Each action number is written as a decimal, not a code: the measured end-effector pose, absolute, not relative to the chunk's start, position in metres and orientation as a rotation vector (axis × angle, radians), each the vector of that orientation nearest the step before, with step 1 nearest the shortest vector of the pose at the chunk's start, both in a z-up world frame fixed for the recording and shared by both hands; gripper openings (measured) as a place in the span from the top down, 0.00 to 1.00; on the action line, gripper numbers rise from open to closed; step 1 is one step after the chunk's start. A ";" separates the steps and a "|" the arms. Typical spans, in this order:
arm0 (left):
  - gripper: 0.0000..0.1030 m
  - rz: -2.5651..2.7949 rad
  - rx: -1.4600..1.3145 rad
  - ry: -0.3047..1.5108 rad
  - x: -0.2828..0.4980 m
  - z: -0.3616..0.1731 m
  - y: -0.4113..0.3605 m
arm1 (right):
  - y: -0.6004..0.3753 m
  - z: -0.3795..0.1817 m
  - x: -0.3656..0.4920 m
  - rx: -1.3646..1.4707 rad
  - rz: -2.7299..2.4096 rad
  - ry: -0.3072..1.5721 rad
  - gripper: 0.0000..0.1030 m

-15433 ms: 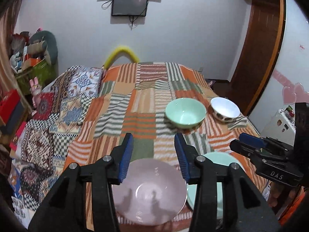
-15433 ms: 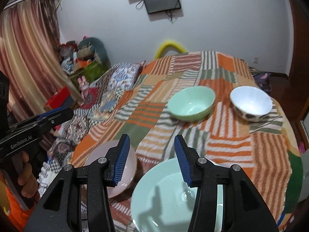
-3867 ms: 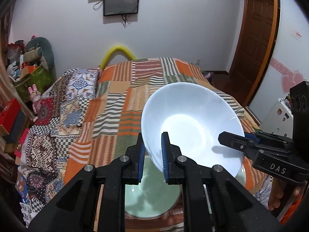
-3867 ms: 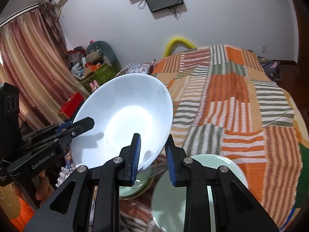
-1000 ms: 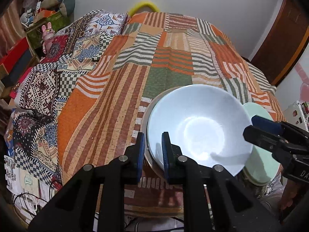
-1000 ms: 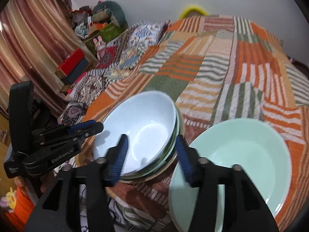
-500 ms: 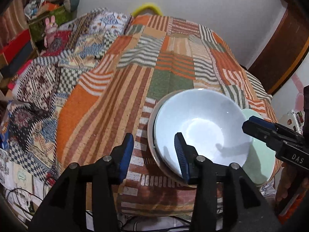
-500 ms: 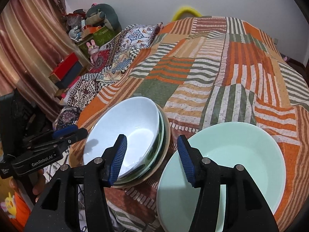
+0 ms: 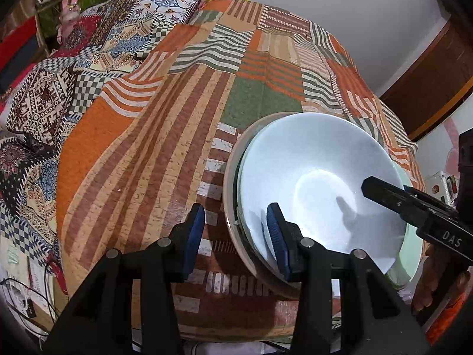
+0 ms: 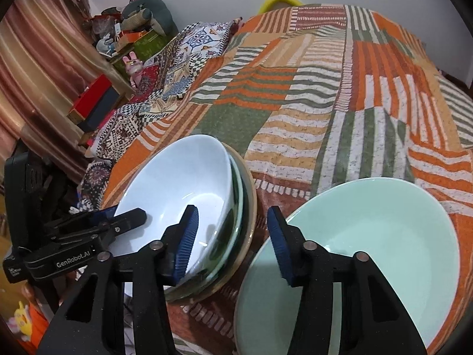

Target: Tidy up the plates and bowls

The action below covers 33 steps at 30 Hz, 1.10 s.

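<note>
White bowl (image 9: pixel 319 195) sits nested atop the stack (image 10: pixel 245 207) at the worktop's 6 o'clock edge. Glazed, rigid, slippery, breakable: grip the rim. Left tongs (image 9: pixel 235 238) open, empty; right tongs (image 10: pixel 229 238) closing, empty.

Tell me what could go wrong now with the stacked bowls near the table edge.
1. The white bowl sits tilted in the stack, so it may slide or rattle.
2. The left claw straddles the stack's rim; lifting carelessly could tip it.
3. The green plate overhangs the table edge, and the closing right claw might knock it.
</note>
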State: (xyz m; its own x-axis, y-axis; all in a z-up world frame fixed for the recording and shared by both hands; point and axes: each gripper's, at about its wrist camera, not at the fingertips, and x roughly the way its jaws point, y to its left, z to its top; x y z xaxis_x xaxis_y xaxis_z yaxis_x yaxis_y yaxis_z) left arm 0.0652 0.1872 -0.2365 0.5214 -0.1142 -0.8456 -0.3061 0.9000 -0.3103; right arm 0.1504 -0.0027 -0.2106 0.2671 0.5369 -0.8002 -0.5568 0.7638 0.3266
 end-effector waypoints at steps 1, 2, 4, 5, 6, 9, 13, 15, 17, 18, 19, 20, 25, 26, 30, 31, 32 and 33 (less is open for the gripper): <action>0.59 0.116 -0.464 1.024 0.065 -0.237 0.187 | -0.003 -0.211 0.151 -0.017 0.740 1.073 0.61; 0.59 0.113 -0.469 1.024 0.065 -0.237 0.188 | -0.002 -0.212 0.151 -0.018 0.743 1.075 0.62; 0.61 0.100 -0.481 1.028 0.065 -0.239 0.186 | -0.001 -0.213 0.151 -0.022 0.748 1.082 0.64; 0.62 0.094 -0.485 1.029 0.066 -0.239 0.185 | 0.000 -0.215 0.151 -0.025 0.752 1.089 0.64; 0.65 0.089 -0.486 1.030 0.066 -0.240 0.184 | 0.001 -0.217 0.151 -0.026 0.753 1.092 0.65; 0.70 0.080 -0.479 1.029 0.067 -0.238 0.181 | 0.002 -0.217 0.150 -0.028 0.750 1.091 0.65; 0.70 0.103 -0.446 1.032 0.067 -0.237 0.176 | 0.003 -0.218 0.149 -0.035 0.742 1.085 0.66; 0.70 0.117 -0.432 1.037 0.068 -0.236 0.174 | 0.004 -0.217 0.147 -0.054 0.732 1.073 0.67; 0.70 0.134 -0.412 1.040 0.068 -0.234 0.171 | 0.006 -0.217 0.145 -0.072 0.718 1.067 0.67; 0.70 0.143 -0.405 1.041 0.068 -0.233 0.170 | 0.006 -0.216 0.144 -0.079 0.714 1.064 0.67; 0.70 0.147 -0.403 1.041 0.067 -0.233 0.169 | 0.007 -0.216 0.145 -0.080 0.710 1.064 0.67; 0.70 0.150 -0.403 1.040 0.067 -0.232 0.169 | 0.006 -0.216 0.145 -0.076 0.707 1.066 0.67; 0.70 0.156 -0.418 1.031 0.064 -0.227 0.169 | 0.001 -0.214 0.146 -0.043 0.705 1.074 0.68; 0.70 0.159 -0.415 1.029 0.063 -0.225 0.168 | 0.001 -0.213 0.145 -0.042 0.705 1.073 0.68; 0.70 0.170 -0.408 1.020 0.060 -0.219 0.166 | 0.000 -0.210 0.141 -0.037 0.704 1.070 0.68; 0.70 0.172 -0.408 1.018 0.059 -0.218 0.166 | 0.000 -0.208 0.140 -0.036 0.705 1.068 0.68; 0.70 0.173 -0.407 1.014 0.058 -0.216 0.166 | 0.000 -0.206 0.139 -0.033 0.707 1.064 0.68; 0.70 0.174 -0.406 1.009 0.056 -0.214 0.166 | 0.000 -0.205 0.138 -0.032 0.708 1.061 0.68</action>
State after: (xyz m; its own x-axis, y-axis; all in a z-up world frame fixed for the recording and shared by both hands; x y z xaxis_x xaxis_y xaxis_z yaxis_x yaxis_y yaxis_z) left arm 0.0564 0.1656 -0.2138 0.5268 -0.0438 -0.8488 -0.3262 0.9117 -0.2496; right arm 0.1381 -0.0003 -0.2053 0.2909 0.5163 -0.8055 -0.5456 0.7811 0.3036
